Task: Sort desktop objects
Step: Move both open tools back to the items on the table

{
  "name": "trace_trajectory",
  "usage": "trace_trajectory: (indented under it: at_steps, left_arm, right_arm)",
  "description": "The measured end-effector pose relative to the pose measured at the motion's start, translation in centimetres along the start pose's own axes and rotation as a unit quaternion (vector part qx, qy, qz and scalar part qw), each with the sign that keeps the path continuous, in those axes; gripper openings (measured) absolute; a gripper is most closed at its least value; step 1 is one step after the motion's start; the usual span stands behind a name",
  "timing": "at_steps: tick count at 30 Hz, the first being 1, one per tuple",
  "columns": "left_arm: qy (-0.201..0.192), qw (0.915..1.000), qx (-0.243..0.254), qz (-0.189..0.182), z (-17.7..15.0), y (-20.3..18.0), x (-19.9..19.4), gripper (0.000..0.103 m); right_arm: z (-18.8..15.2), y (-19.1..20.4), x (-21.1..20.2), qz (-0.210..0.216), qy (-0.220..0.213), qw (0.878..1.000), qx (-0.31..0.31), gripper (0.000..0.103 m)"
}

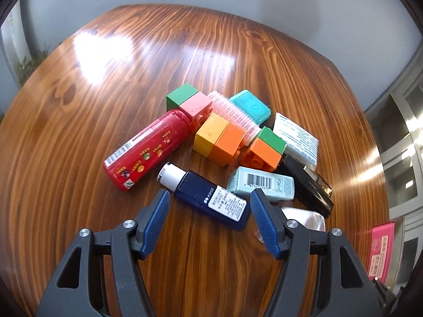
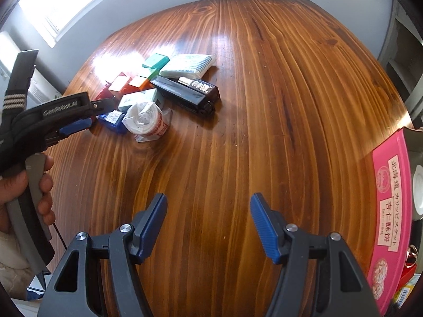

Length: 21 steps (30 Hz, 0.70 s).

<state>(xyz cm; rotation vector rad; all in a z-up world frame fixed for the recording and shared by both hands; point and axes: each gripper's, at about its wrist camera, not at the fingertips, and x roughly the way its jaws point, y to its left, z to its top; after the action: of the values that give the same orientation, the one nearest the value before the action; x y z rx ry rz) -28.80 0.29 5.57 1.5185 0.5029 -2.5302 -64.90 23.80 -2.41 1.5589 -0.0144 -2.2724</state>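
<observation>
Jaws of left gripper (image 1: 210, 203) spread wide, poised over navy Kose bottle (image 1: 211, 200), nothing clamped yet. Jaws of right gripper (image 2: 208, 208) likewise apart, empty, hovering over bare counter (image 2: 264, 105), well clear of pile.

Navy bottle lay flat at near edge of heap, white cap pointing left and away, body angled across the gap between the pads. Just beside it: pale blue barcoded box (image 1: 261, 186) to the right, red bottle (image 1: 148, 149) to the left, not quite touching. Behind: toy bricks (image 1: 219, 140), teal case (image 1: 249, 105), black stapler (image 1: 308, 186), white packet (image 1: 296, 138). Wrapped white roll (image 2: 145, 121) sat next to bottle's base in right view.

Probably best handled thus: rotate wrist to square pads with bottle's long sides, descend straight, close across the dark body, not the cap. Risk judged: right pad nudging blue box or roll on descent. Pink snack box (image 2: 388, 206) at right edge looked a likely bin, unconfirmed.
</observation>
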Motion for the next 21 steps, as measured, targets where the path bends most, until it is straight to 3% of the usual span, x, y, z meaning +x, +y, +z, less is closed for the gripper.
trace_trajectory:
  at_steps: [6,21]
  left_arm:
    - [0.006,1.0,0.0,0.006,0.0,0.5,1.0,0.072]
    - [0.018,0.9991,0.03,0.023,-0.5,2.6,0.5,0.073]
  right_arm:
    - [0.5,0.9,0.9,0.0,0.005,1.0,-0.008,0.07]
    - [3.8,3.6,2.0,0.026,-0.013,0.999,-0.032,0.07]
